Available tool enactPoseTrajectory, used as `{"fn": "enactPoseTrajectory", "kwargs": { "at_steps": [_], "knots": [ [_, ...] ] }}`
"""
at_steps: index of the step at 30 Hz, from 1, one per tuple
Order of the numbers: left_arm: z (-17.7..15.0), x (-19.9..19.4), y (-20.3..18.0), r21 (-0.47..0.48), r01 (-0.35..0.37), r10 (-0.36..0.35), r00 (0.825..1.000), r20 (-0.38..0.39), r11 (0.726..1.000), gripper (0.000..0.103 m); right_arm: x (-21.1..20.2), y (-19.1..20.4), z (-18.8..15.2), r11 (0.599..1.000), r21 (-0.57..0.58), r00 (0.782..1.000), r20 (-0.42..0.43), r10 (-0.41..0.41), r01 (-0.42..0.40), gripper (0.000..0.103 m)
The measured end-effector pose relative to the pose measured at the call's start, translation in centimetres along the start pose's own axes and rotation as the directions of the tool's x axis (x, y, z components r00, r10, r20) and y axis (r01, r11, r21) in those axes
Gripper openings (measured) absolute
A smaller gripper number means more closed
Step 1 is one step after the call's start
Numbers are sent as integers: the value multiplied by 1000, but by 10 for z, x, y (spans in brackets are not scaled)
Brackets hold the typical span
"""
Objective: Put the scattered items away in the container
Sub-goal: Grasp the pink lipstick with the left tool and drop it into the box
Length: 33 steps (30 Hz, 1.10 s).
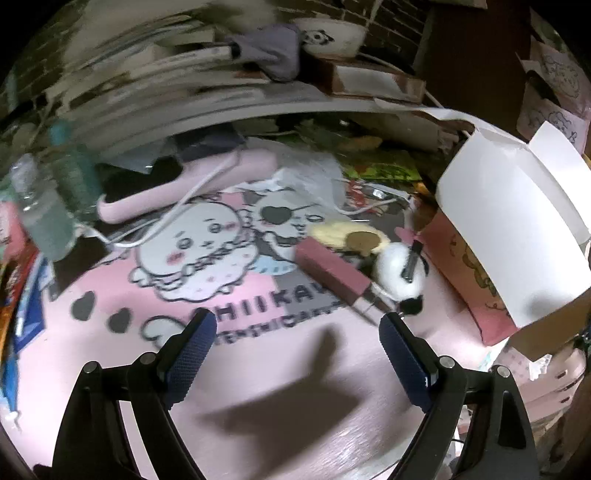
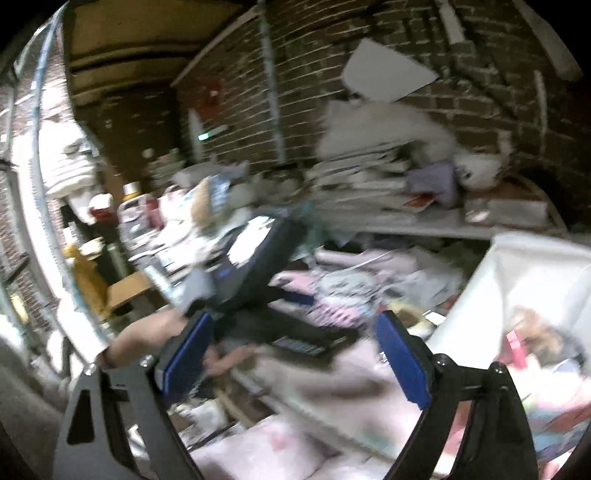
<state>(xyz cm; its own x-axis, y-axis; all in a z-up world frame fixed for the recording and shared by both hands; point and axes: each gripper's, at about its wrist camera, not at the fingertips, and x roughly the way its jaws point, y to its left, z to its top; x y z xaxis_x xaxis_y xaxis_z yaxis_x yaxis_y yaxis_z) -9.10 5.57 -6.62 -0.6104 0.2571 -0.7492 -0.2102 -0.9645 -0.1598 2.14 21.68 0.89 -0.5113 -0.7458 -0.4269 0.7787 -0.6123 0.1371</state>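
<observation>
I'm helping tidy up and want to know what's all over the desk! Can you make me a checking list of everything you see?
Surface: pink cartoon desk mat, bare near the camera, with a gripper shadow on it.
Job's things: dark red box, yellow plush, white fluffy ball with a dark clip on it, all lying on the mat beside the open white box.
Clutter: bottles at left, pink device behind, stacked books and panda bowl on the shelf.
Grippers: left gripper open, empty; right gripper open, empty.
Cables: white cable runs across the mat.
Surroundings: brick wall; right view blurred.
</observation>
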Motion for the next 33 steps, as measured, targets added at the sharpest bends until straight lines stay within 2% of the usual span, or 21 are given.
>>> {"fn": "enactPoseTrajectory", "kwargs": {
  "at_steps": [8, 15, 20, 21, 24, 28, 33],
  "knots": [
    [1, 21, -29, 24, 15, -14, 1000, -20, 1000, 88, 0, 12, -37, 999, -27, 998, -58, 35, -37, 89],
    [3, 32, -38, 14, -51, 51, 999, 2, 999, 87, -3, 3, -50, 1000, 13, 997, -72, 8, -7, 89],
    [-2, 30, -36, 47, -64, 63, 998, 19, 997, 76, 1, 3, -51, 1000, 7, 997, -82, 3, -3, 89],
    [-2, 29, -34, 45, -63, 62, 998, 23, 997, 70, 1, 3, -52, 1000, 7, 997, -83, 7, -6, 89],
    [-7, 21, -21, 26, -72, 71, 997, 31, 997, 67, 4, 4, -52, 1000, 8, 996, -84, 16, -15, 89],
    [-9, 16, -9, -11, -47, 48, 998, 49, 999, 54, 9, 4, -52, 1000, 12, 996, -87, 29, -28, 89],
    [-5, 22, -14, -20, -57, 58, 996, 61, 998, 51, 16, 6, -53, 999, 21, 995, -91, 39, -37, 89]
  ]
}}
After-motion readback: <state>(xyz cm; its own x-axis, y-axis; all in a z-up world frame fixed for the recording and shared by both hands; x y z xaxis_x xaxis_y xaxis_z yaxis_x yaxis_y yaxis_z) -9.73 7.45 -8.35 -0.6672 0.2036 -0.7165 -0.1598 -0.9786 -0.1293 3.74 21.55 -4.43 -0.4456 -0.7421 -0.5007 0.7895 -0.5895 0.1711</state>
